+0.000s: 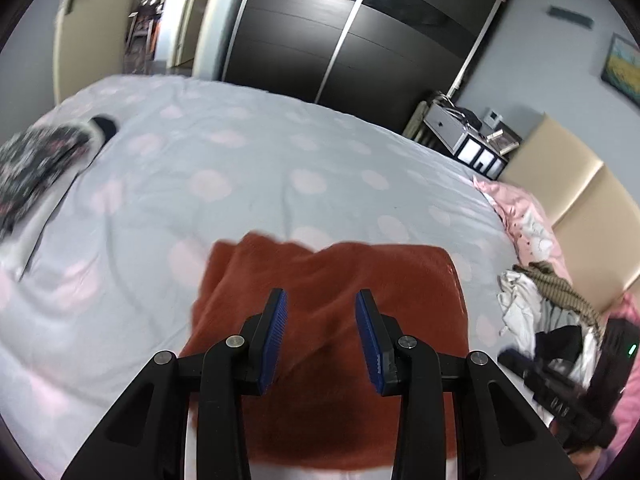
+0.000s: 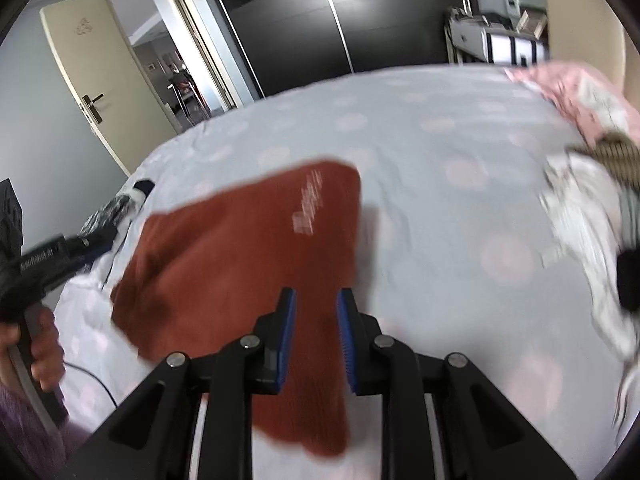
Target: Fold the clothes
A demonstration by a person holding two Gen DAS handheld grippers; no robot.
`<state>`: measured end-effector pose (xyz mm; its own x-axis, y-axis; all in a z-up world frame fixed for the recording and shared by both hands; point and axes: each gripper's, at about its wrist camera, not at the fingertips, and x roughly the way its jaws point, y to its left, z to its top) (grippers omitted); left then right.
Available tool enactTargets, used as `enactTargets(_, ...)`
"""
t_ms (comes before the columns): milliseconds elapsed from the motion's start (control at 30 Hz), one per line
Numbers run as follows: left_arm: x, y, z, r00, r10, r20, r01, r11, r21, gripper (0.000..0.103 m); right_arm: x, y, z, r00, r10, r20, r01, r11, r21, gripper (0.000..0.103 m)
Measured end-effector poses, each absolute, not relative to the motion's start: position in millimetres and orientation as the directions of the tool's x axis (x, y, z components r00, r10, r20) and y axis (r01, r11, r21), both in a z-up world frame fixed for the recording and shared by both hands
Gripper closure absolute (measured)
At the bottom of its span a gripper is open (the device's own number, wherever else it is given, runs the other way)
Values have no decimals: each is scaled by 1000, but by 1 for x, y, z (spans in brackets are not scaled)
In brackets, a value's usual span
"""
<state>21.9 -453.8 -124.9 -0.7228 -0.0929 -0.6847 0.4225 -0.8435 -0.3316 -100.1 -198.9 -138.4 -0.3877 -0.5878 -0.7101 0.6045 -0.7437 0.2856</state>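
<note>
Bedroom setting, and we're looking across a grey duvet (image 1: 280, 168) with pale pink dots, a dark sliding wardrobe (image 1: 360, 40) filling the far wall. From the left wrist view, the left gripper (image 1: 321, 300) hangs above a rust-red garment (image 1: 340, 276) with its blue-padded jaws spread fairly wide and nothing between them. The garment lies on the duvet at the near edge of the bed, rumpled, its far edge bunched into soft ridges. Off to the right sits a heap of unfolded clothes (image 1: 536, 300), white, striped and black pieces mixed, just beside a pink pillow (image 1: 524, 220). At far left a dark floral garment (image 1: 36, 160) lies well apart from the red one. The right gripper (image 1: 560, 396) shows blurred at the lower right edge. Over to the right wrist view now: the right gripper (image 2: 316, 296) has its jaws narrower, a slim gap between the blue pads, empty, poised over the near corner of the rust-red garment (image 2: 240, 248), which shows blurred white lettering near its far side. The left gripper (image 2: 48, 260) appears at the left edge, held in the person's hand (image 2: 44, 356), its jaw state unclear from here. An open cream door (image 2: 96, 80) stands behind.
</note>
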Motion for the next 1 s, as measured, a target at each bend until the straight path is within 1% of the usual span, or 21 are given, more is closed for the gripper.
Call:
enactTargets(100, 7, -462, -144, -697, -110, -709, 450, -836, -313, 66, -123, -222, -146, -368, -616, -696, 617, -722, 312, 82)
enactTargets(233, -1, -489, -180, -631, -125, -766, 523, -797, -301, 67, -138, -252, -186, -289, -600, -745, 636, -703, 319, 83)
enactTargets(267, -2, -497, -189, -614, -126, -779, 543, -784, -301, 65, -140, -257, -196, -278, -592, -757, 638, -702, 315, 83)
enactTargets(333, -1, -512, -208, -600, -88, -795, 562, -754, -340, 64, -143, -267, -212, -263, -577, -773, 644, -702, 304, 84)
enactTargets(400, -1, -518, -220, -589, -69, -805, 564, -749, -348, 62, -145, -275, -224, -253, -564, -786, 652, -700, 292, 85)
enactTargets(467, -6, -521, -227, -571, -69, -818, 566, -755, -332, 51, -145, -279, -227, -253, -554, -793, 662, -697, 276, 85)
enactTargets(533, -9, -527, -240, -558, -29, -829, 575, -734, -361, 48, -146, -281, -229, -251, -551, -796, 667, -695, 270, 85)
enactTargets(600, -6, -530, -242, -569, -7, -822, 580, -712, -395, 48, -147, -279, -231, -244, -561, -791, 661, -693, 287, 85)
enactTargets(733, -2, -522, -232, -577, -41, -816, 568, -738, -364, 48, -143, -280, -227, -259, -552, -792, 674, -691, 262, 85)
enactTargets(800, 8, -521, -220, -611, -50, -790, 558, -735, -385, 48, -141, -277, -222, -270, -558, -784, 675, -691, 259, 85)
enactTargets(900, 29, -524, -200, -665, -79, -743, 552, -721, -418, 47, -139, -261, -206, -286, -596, -750, 656, -692, 300, 82)
enactTargets(967, 46, -535, -194, -691, -88, -717, 562, -689, -457, 46, -144, -243, -194, -292, -637, -714, 617, -695, 368, 81)
enactTargets(1000, 52, -542, -196, -702, -66, -709, 563, -661, -496, 44, -148, -236, -193, -278, -648, -709, 597, -695, 401, 74)
